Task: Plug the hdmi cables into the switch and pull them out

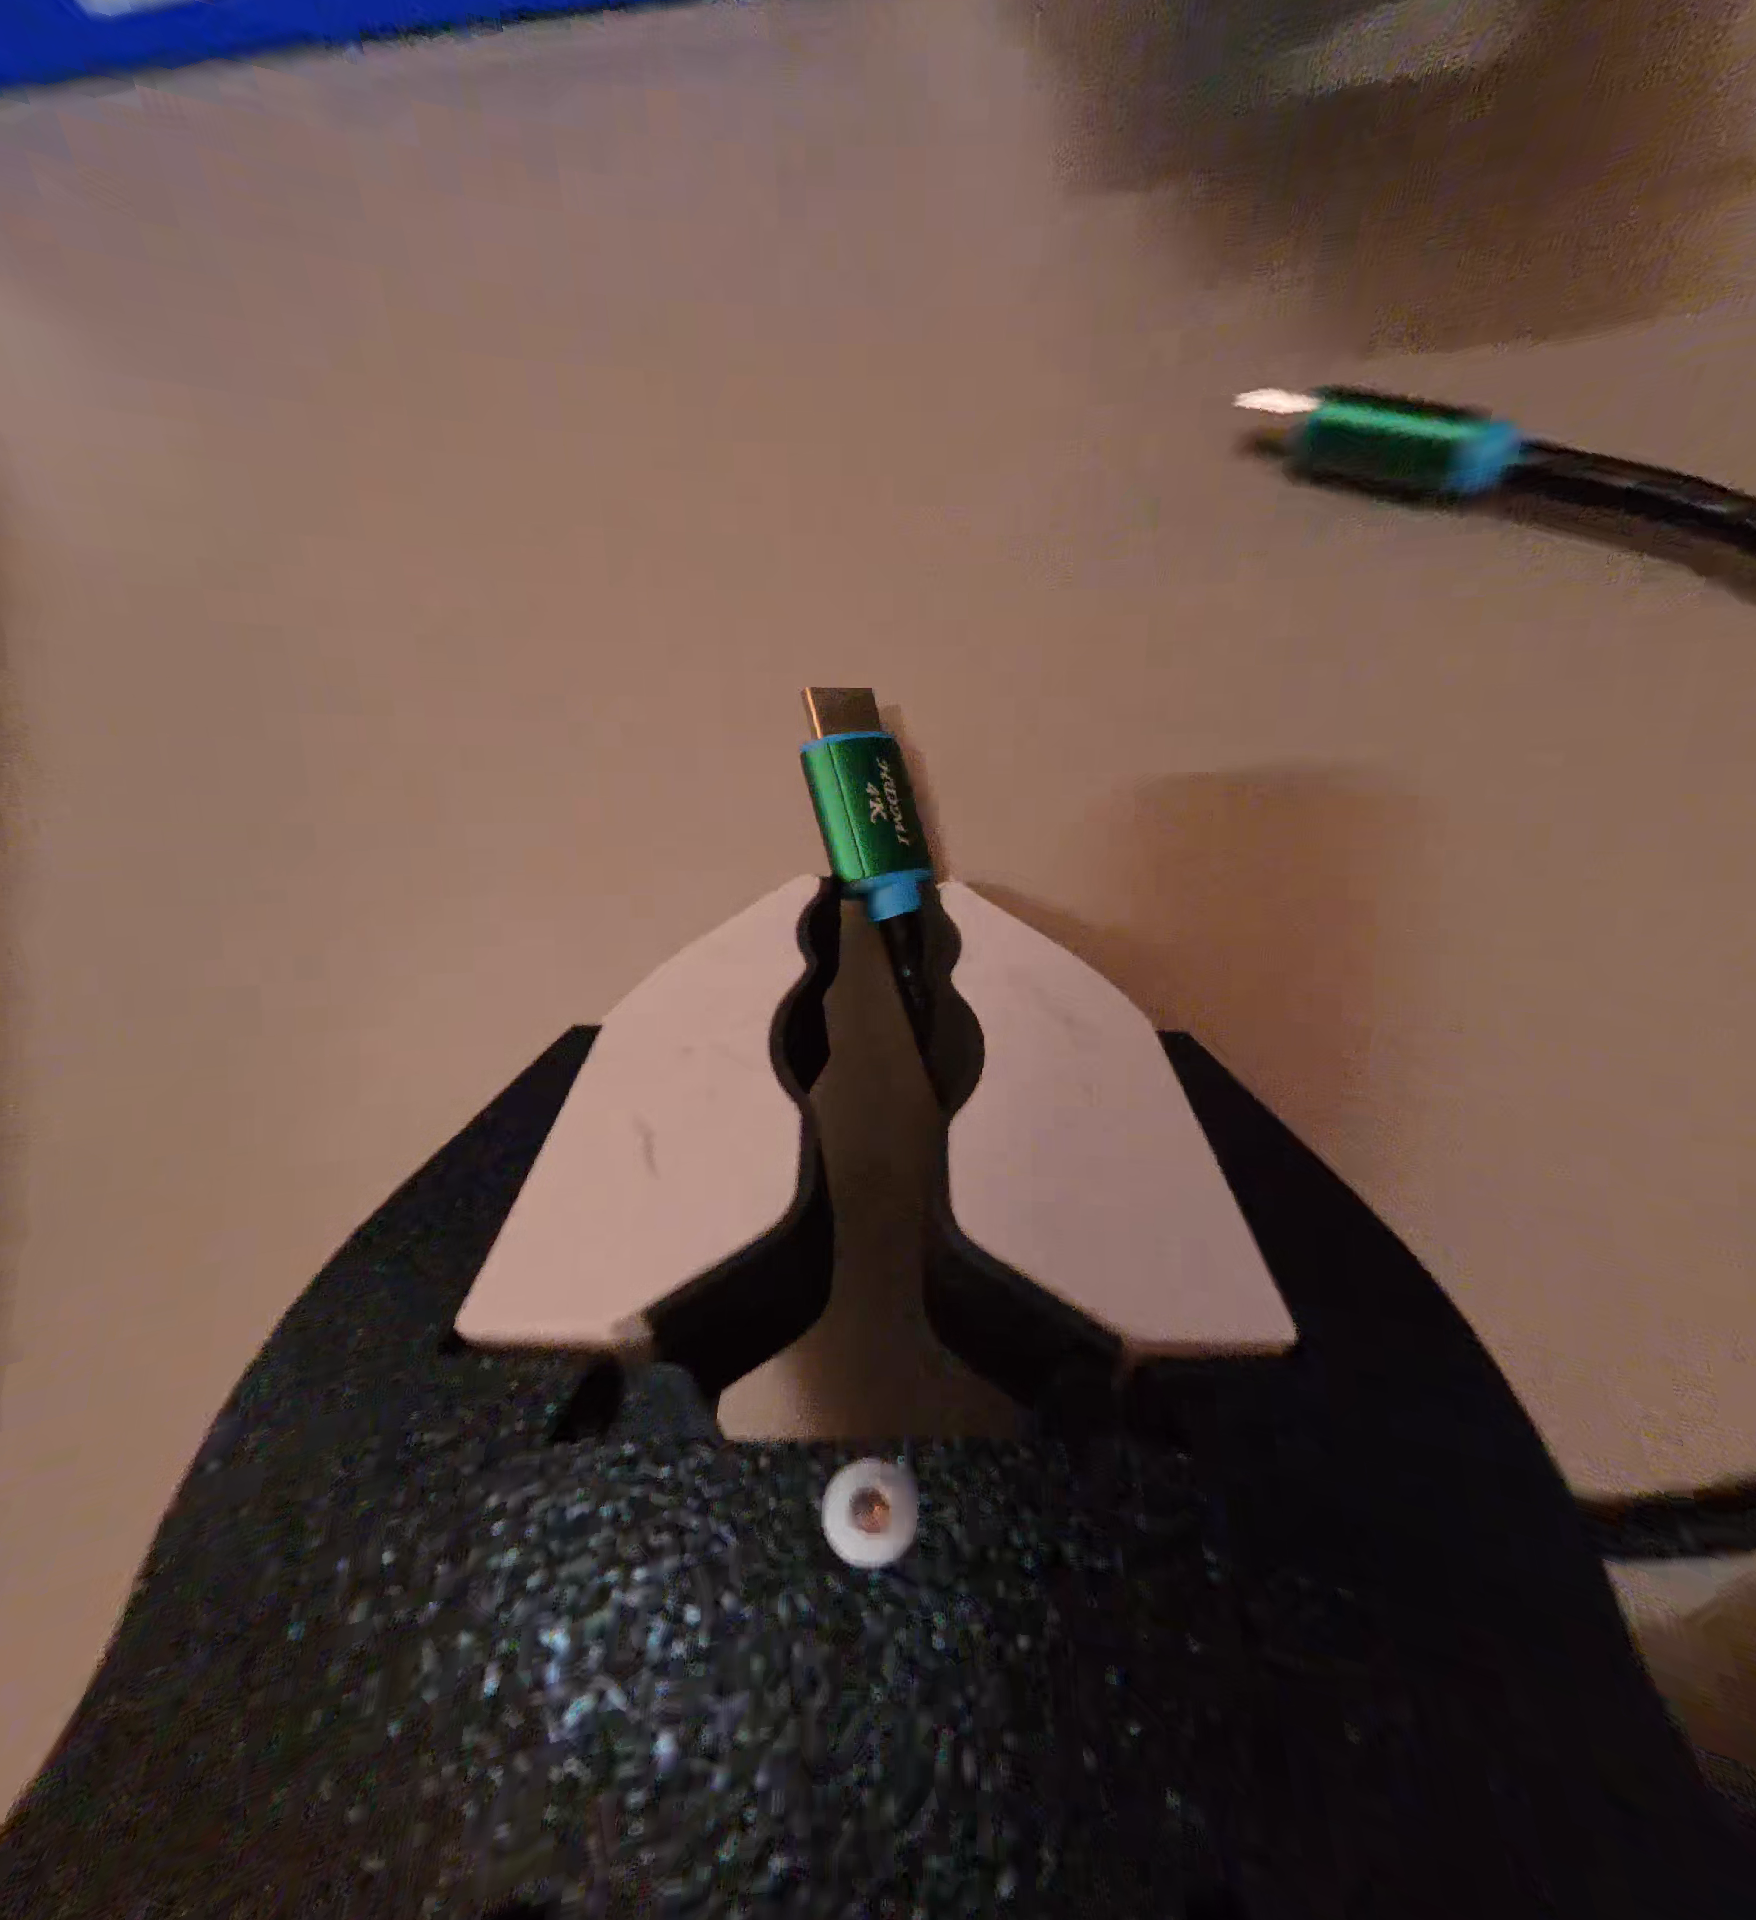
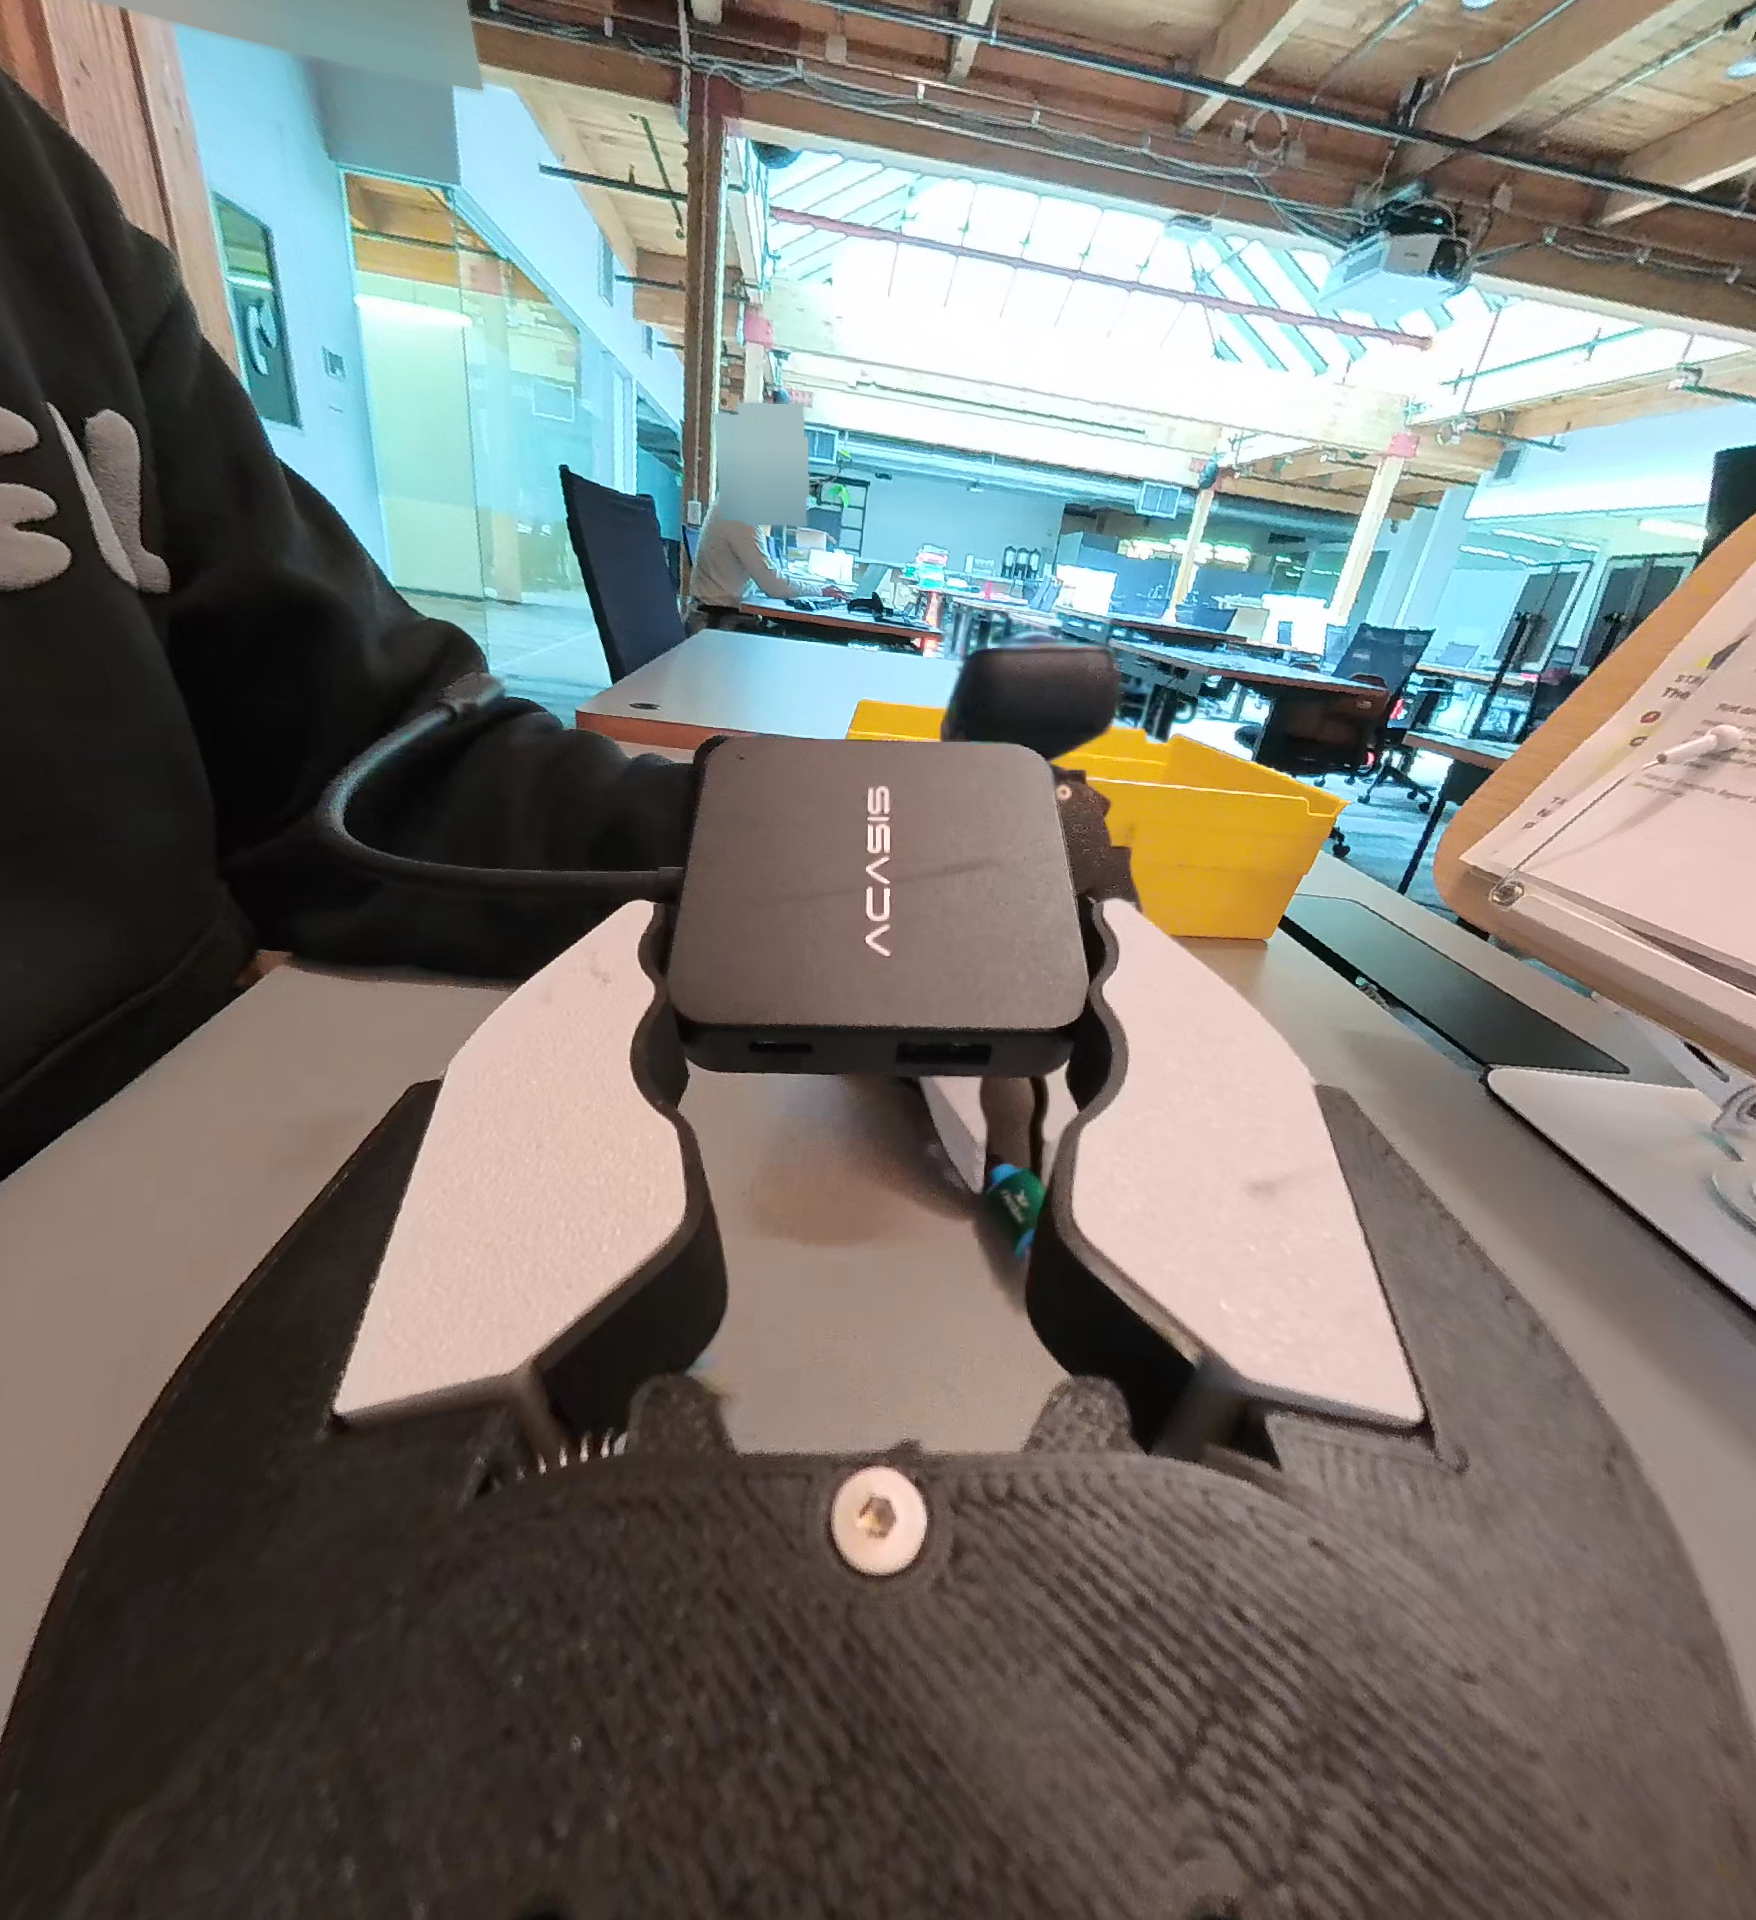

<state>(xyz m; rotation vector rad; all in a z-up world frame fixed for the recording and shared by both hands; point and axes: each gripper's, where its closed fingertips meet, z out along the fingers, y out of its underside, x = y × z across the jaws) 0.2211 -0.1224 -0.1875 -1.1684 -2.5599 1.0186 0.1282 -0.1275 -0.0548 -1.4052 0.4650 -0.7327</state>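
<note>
My left gripper (image 1: 889, 894) is shut on a black braided HDMI cable just behind its green plug (image 1: 866, 808), which sticks out past the fingertips with its metal tip forward, above the table. A second green plug (image 1: 1399, 442) on its black cable (image 1: 1684, 509) lies on the table to the right, blurred. My right gripper (image 2: 879, 935) is shut on the black square switch (image 2: 874, 894) and holds it above the table, two ports on its near edge facing me. A green plug (image 2: 1011, 1197) shows below the switch, by the right finger.
The switch's own black cable (image 2: 406, 831) loops off left to a person's dark sleeve (image 2: 126, 675). Yellow bins (image 2: 1196, 831) stand behind the switch. A stand with printed pages (image 2: 1684, 779) is at the right. A blue object (image 1: 178, 42) lies along the far left edge.
</note>
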